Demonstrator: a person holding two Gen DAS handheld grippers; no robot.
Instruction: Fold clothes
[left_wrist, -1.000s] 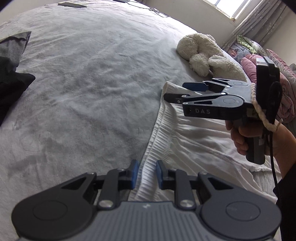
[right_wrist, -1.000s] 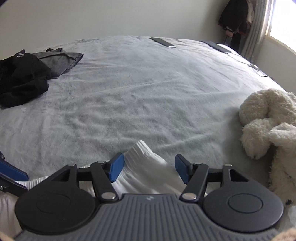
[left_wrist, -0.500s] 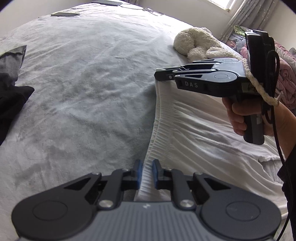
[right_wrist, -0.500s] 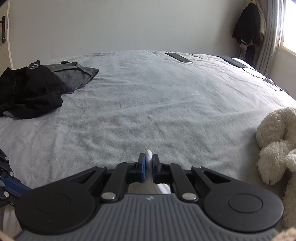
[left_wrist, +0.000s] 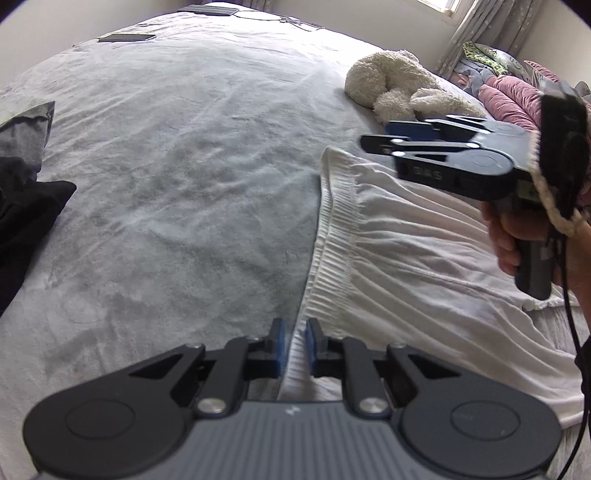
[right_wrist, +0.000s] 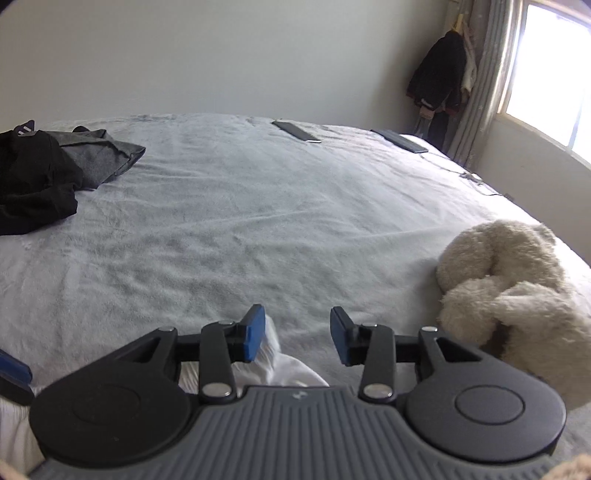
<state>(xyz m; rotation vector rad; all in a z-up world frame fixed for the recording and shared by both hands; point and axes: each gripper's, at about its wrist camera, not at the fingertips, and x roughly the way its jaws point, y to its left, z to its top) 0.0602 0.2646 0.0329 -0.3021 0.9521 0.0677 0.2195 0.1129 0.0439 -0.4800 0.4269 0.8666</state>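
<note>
On the grey bed (left_wrist: 184, 155), white shorts (left_wrist: 406, 258) lie waistband-lengthwise away; left tool (left_wrist: 294, 347) pinches the waistband, right tool (right_wrist: 297, 334) gapes empty.

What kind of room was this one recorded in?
Most likely a bedroom in a home. The work surface is a wide bed with a plush toy on it, a jacket hangs by the curtained window, and pillows sit at one side.
</note>
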